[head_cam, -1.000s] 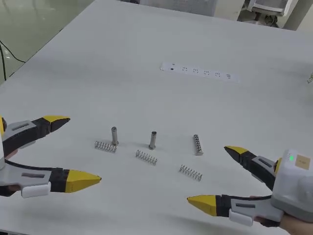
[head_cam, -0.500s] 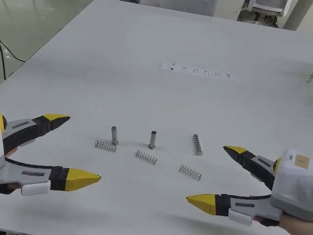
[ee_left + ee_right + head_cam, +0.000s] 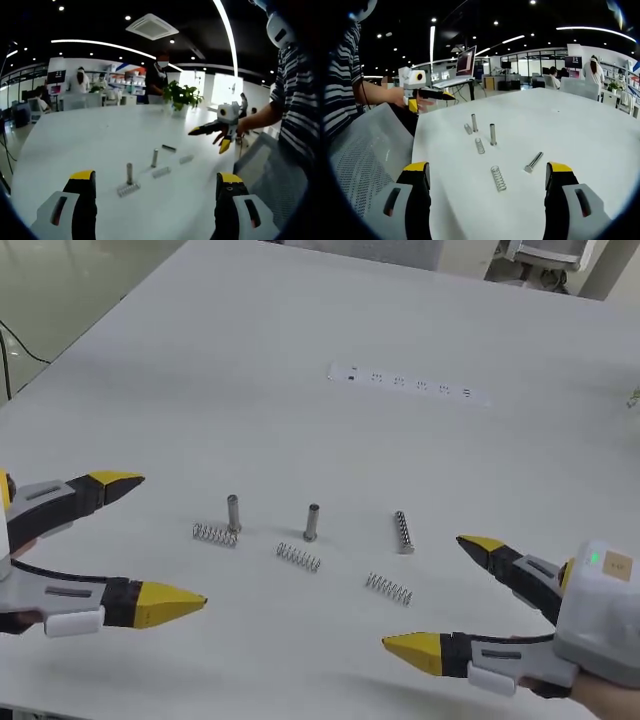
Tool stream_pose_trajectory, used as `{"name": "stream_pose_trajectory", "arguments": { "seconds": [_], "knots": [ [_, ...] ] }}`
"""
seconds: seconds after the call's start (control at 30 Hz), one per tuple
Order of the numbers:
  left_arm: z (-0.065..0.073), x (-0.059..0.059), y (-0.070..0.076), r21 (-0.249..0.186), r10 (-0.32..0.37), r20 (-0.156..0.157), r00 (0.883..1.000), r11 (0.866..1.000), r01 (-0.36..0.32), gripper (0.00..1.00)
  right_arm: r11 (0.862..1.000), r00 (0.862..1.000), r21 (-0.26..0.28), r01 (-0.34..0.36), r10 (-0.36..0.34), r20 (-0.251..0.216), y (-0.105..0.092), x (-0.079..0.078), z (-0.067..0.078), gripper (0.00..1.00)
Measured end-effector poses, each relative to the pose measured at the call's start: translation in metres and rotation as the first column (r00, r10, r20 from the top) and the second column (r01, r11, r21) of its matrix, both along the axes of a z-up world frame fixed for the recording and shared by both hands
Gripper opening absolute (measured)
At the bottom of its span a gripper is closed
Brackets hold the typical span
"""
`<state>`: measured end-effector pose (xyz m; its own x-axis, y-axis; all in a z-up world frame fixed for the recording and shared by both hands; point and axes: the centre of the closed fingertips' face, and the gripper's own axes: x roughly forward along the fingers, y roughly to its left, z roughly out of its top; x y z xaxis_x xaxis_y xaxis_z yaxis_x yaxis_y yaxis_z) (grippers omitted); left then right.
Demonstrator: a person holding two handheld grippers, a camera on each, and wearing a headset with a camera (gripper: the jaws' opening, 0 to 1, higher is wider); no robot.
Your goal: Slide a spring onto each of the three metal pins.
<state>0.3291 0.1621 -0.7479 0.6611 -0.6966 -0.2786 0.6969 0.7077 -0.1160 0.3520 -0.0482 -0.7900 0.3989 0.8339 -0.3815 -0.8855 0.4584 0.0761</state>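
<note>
Two metal pins stand upright on the white table: the left pin (image 3: 232, 512) (image 3: 129, 173) and the middle pin (image 3: 312, 522) (image 3: 492, 134). A third pin (image 3: 403, 533) (image 3: 533, 162) lies on its side at the right. Just in front of each pin lies a loose spring: the left spring (image 3: 214, 534), the middle spring (image 3: 298, 557) (image 3: 479, 145) and the right spring (image 3: 387, 589) (image 3: 497, 178). My left gripper (image 3: 165, 540) (image 3: 156, 177) hovers open, left of the row. My right gripper (image 3: 432, 594) (image 3: 487, 167) hovers open at the right, close to the right spring. Neither holds anything.
A white power strip (image 3: 405, 385) lies farther back on the table (image 3: 250, 370). A potted plant (image 3: 182, 95) stands at the table's far end. Several people stand and sit in the room behind. The near table edge runs just under both grippers.
</note>
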Motion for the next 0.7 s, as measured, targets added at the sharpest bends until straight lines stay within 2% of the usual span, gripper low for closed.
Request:
{"name": "stream_pose_trajectory", "arguments": {
  "seconds": [0.37, 0.7],
  "knots": [
    [-0.003, 0.0, 0.002, 0.002, -0.002, -0.007, 1.0, 1.0, 0.002, 0.97, 1.0, 1.0, -0.002, -0.005, 0.005, -0.006, 0.002, 0.001, -0.001, 0.96],
    [-0.004, 0.0, 0.0, -0.005, 0.0, -0.012, 1.0, 1.0, 0.0, 0.96, 1.0, 1.0, 0.01, 0.006, -0.006, -0.028, 0.003, 0.013, 0.004, 0.94]
  ]
}}
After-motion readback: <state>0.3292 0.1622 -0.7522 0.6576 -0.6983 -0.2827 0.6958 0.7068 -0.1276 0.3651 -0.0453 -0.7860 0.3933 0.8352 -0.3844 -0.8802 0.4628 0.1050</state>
